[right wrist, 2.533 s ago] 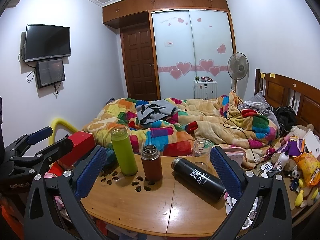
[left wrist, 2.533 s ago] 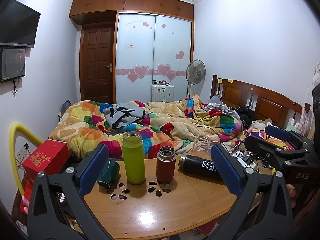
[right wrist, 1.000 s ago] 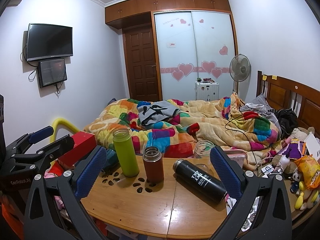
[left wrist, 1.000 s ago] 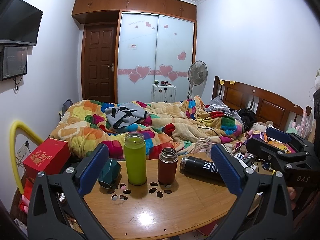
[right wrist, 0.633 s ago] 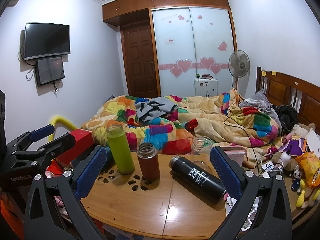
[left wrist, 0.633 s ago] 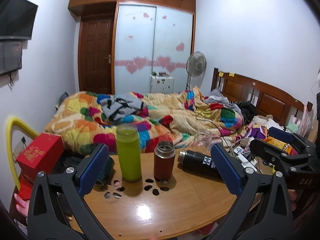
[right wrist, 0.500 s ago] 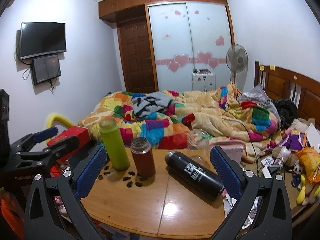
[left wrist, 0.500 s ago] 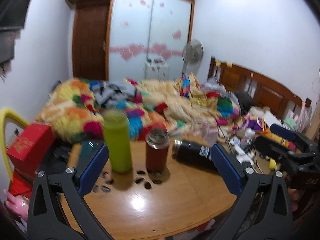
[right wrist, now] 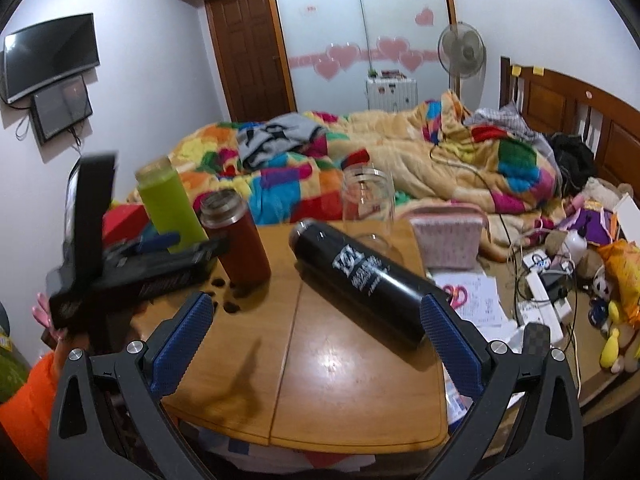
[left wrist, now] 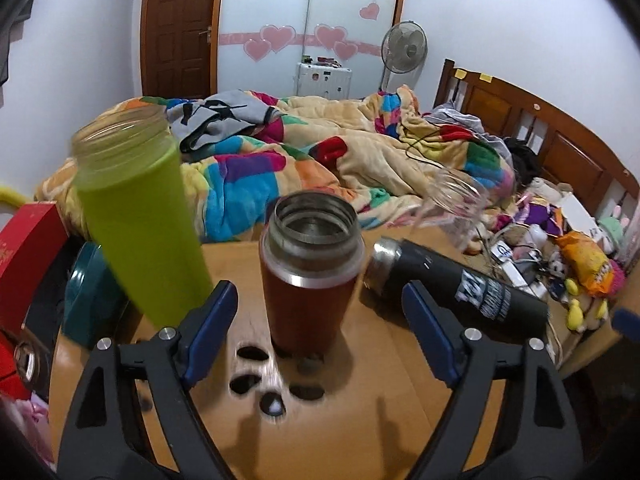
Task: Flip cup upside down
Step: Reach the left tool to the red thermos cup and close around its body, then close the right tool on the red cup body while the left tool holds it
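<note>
Now the left claw (left wrist: 316, 320), brought much closer than half a second earlier, is seen spread open around the upright red cup (left wrist: 310, 268) on the counter (right wrist: 352, 372); a grasp is judged imminent. The right claw (right wrist: 316, 344) is held open, empty, near the black flask (right wrist: 360, 276).

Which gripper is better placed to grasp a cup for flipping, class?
Probably left. The left gripper is open with the upright red cup centred between its fingers. The right gripper is open too, facing the black bottle lying on its side.
</note>
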Demonstrator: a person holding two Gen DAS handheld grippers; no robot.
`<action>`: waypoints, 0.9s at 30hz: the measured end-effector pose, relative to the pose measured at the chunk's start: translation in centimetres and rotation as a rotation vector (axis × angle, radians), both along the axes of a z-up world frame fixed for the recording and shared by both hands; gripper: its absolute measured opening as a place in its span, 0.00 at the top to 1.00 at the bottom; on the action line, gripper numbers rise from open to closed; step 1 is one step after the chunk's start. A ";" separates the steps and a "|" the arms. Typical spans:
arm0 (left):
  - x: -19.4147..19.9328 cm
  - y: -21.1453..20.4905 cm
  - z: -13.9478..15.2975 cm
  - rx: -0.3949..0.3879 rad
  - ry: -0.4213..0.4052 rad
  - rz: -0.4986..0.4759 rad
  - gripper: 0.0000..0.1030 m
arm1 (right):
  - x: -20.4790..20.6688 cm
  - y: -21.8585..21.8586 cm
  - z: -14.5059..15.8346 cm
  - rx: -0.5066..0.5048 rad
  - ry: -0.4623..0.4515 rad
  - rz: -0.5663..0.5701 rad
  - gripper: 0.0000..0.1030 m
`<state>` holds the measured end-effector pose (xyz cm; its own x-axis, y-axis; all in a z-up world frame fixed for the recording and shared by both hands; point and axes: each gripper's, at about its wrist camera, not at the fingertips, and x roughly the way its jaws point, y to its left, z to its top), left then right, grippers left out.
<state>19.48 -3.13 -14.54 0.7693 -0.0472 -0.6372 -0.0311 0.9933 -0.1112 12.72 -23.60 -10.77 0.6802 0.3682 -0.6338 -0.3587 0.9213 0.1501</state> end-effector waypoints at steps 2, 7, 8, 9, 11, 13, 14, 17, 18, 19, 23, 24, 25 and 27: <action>1.2 0.0 -0.4 0.008 0.011 0.007 0.20 | 0.1 0.1 -0.5 -0.011 0.013 0.003 0.00; 3.0 0.4 -1.2 -0.009 0.050 0.006 0.39 | -0.1 0.4 -1.5 -0.019 0.027 0.021 0.00; 3.1 0.4 -1.2 -0.008 0.053 -0.001 0.39 | -0.1 0.7 -1.5 -0.022 0.028 0.024 0.00; 2.9 0.5 -1.2 -0.013 0.060 -0.010 0.39 | -0.2 0.8 -1.5 -0.022 0.025 0.028 0.00; 2.3 0.8 -0.9 -0.028 0.068 -0.029 0.40 | -0.4 1.2 -1.7 -0.024 0.017 0.040 0.00; 1.2 1.1 -0.5 -0.054 0.081 -0.059 0.41 | -0.5 1.6 -1.8 -0.027 0.013 0.053 0.00; 0.4 1.4 -0.4 -0.077 0.090 -0.079 0.41 | -0.6 1.9 -2.0 -0.028 0.007 0.065 0.00; -2.1 1.9 0.1 -0.116 0.114 -0.131 0.41 | -0.7 2.5 -2.5 -0.025 0.004 0.094 0.00; -3.1 2.0 0.2 -0.127 0.124 -0.150 0.41 | -0.7 2.8 -2.7 -0.020 0.006 0.111 0.00; -3.9 2.2 0.3 -0.138 0.136 -0.167 0.41 | -0.7 3.1 -3.0 -0.016 0.007 0.126 0.00; -6.7 3.1 0.4 -0.212 0.196 -0.231 0.41 | -1.1 5.3 -4.5 -0.010 0.021 0.231 0.00; -7.2 3.2 0.4 -0.228 0.206 -0.241 0.41 | -1.2 5.8 -4.8 -0.008 0.026 0.254 0.00; -7.7 3.4 0.4 -0.246 0.217 -0.251 0.41 | -1.3 6.4 -5.1 -0.005 0.031 0.278 0.00; -8.6 3.7 0.3 -0.262 0.230 -0.264 0.41 | -1.5 7.9 -6.0 0.001 0.042 0.335 0.00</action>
